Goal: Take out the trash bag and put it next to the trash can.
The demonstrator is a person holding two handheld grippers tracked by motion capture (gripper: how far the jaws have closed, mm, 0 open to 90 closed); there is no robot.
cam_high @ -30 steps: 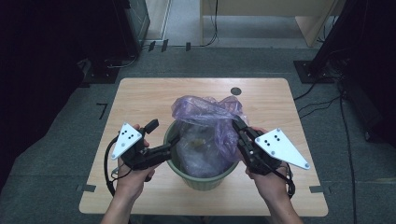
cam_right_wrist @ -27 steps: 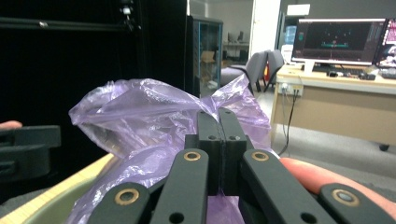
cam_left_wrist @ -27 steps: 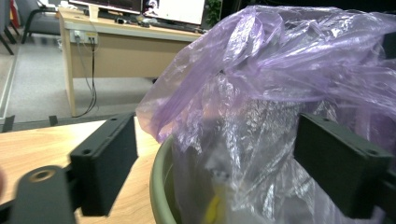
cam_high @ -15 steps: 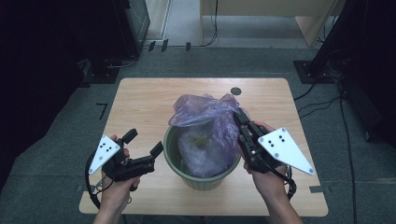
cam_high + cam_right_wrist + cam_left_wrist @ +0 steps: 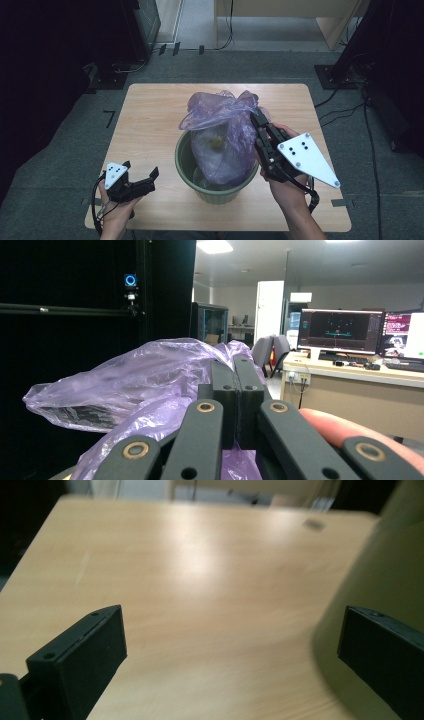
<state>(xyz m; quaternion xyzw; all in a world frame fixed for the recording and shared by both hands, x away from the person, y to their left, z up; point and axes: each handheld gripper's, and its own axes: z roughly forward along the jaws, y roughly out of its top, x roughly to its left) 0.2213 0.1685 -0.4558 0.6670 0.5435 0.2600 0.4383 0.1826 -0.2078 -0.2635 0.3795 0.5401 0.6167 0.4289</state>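
While our right gripper (image 5: 259,121) fingers pinch the purple bag (image 5: 225,130) edge shut, left gripper (image 5: 142,180) sits wide open, empty, bin (image 5: 187,170) just to its right on the worktop (image 5: 145,125).

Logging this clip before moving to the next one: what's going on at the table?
A person is working a purple bag that sits in a green bin on the table. The right gripper is shut on the bag's upper edge. The left gripper is low beside the bin, its jaws just opened wide with nothing between them.
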